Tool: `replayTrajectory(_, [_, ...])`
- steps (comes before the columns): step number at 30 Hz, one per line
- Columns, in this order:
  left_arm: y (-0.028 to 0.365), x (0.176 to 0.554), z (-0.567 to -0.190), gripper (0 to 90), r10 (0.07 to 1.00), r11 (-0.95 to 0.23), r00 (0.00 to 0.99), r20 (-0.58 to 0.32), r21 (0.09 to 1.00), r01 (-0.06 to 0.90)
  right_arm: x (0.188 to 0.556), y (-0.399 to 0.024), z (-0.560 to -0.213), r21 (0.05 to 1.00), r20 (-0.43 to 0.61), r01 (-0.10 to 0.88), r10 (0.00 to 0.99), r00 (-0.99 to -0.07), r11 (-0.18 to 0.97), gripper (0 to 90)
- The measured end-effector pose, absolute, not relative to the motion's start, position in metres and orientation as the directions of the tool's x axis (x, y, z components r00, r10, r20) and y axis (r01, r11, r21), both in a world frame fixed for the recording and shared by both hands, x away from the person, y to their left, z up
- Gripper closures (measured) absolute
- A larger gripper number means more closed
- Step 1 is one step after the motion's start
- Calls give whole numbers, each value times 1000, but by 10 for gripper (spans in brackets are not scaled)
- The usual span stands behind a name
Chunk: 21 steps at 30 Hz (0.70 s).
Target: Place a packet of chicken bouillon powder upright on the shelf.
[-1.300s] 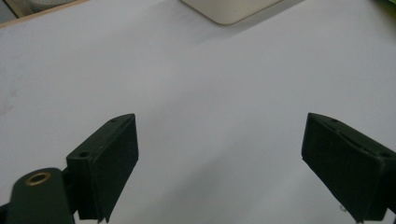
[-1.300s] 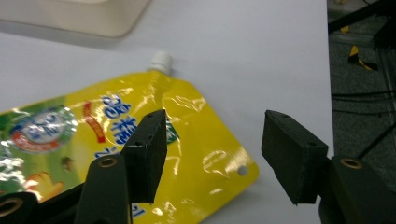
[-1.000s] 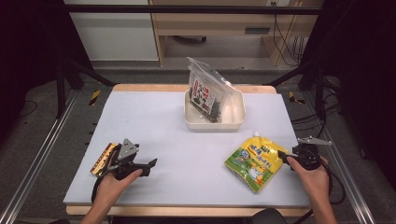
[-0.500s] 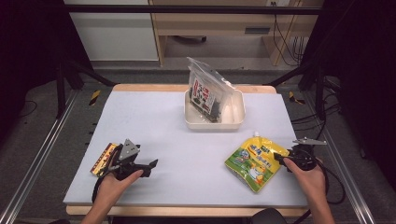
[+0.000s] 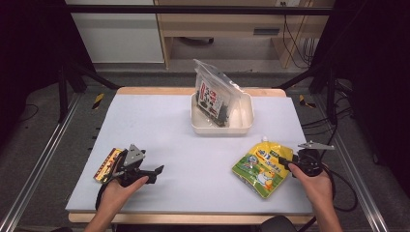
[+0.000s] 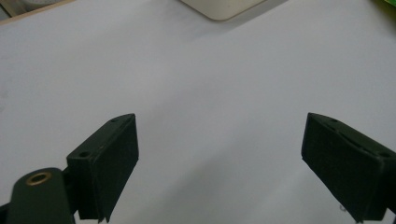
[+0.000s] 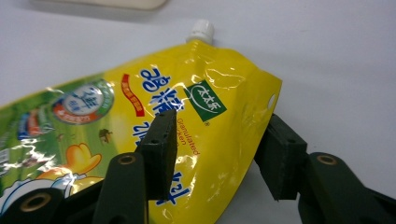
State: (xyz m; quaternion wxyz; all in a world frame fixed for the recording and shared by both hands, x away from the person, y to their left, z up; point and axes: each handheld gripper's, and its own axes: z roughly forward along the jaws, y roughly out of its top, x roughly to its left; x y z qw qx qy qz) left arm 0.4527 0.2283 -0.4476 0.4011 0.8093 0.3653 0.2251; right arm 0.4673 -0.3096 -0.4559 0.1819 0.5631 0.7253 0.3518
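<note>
Pouch (image 7: 140, 116): yellow and green, blue lettering, white cap. Tray (image 5: 244, 118): cream. Counter (image 5: 159, 130): pale grey. Packet (image 5: 107, 164): black and gold. Hand-held gripper (image 7: 217, 156) jaws: black

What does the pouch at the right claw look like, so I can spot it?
On the white table, look at the near right corner, nearer than the cream tub. The pouch lies flat there: yellow and green, glossy, with a white screw cap; the only spouted pack.

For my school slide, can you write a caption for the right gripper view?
The right gripper has just been closing its jaws around the top edge of a yellow spouted pouch lying on the white table.
</note>
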Motion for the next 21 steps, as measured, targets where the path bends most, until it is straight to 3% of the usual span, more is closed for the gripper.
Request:
replayTrajectory(1, [228,453,-448,111,772,-411,631,71,814,411,469,-309,-458,709,126,695,947,-295,122,563])
replayTrajectory(6, [228,453,-448,111,772,-411,632,71,814,411,475,-310,-458,707,111,700,963,-247,98,853])
replayTrajectory(8, [229,453,-448,111,773,-409,630,70,815,411,476,-311,-454,716,121,693,963,-239,82,900])
replayTrajectory(21, [230,453,-446,114,771,-410,632,71,816,408,475,-286,-384,821,92,552,920,-380,146,900])
